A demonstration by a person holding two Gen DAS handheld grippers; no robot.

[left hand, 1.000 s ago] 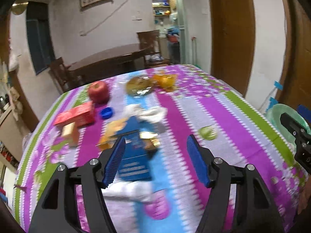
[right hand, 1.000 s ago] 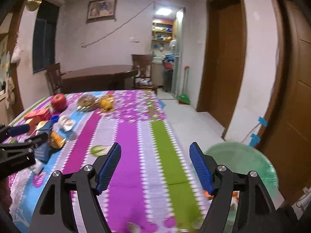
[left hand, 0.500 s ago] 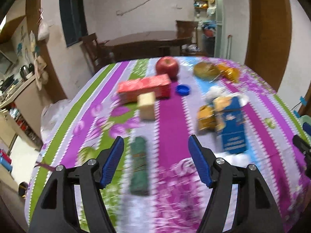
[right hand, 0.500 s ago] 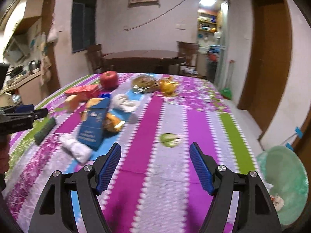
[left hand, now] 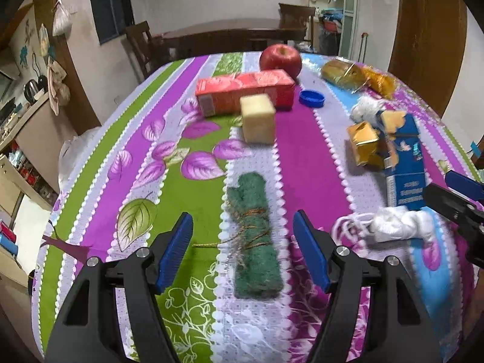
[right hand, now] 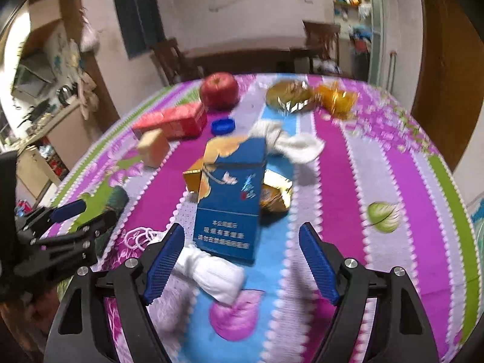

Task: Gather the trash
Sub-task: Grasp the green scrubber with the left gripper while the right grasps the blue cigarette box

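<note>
The left tool is held with its jaws spread wide and nothing between them, poised low over a green scrubbing pad that lies lengthwise on the worktop. The pad is framed between the two blue pads, so it is judged to be the piece of trash aimed at. For a clean pick, the tool should be lowered until the fingers straddle the pad's narrow width, then closed across it near its middle, where loose brownish thread is wound round it. The pad looks soft and should compress, so a firm closure is advised, and the trailing thread may drag on the cloth.

The right tool is likewise wide open and empty, pointed at a blue carton lying flat, with a white crumpled tissue just in front of its near end and close to the left finger. The tissue may be caught along with the carton if the jaws are closed carelessly.

Further out, a gold wrapper is tucked beside the carton, a second white wad lies beyond it, and a blue cap, a pale block, a red box and an apple are set toward the far edge. The left tool is approached nearly level and slightly tilted down; the right is angled more steeply.
</note>
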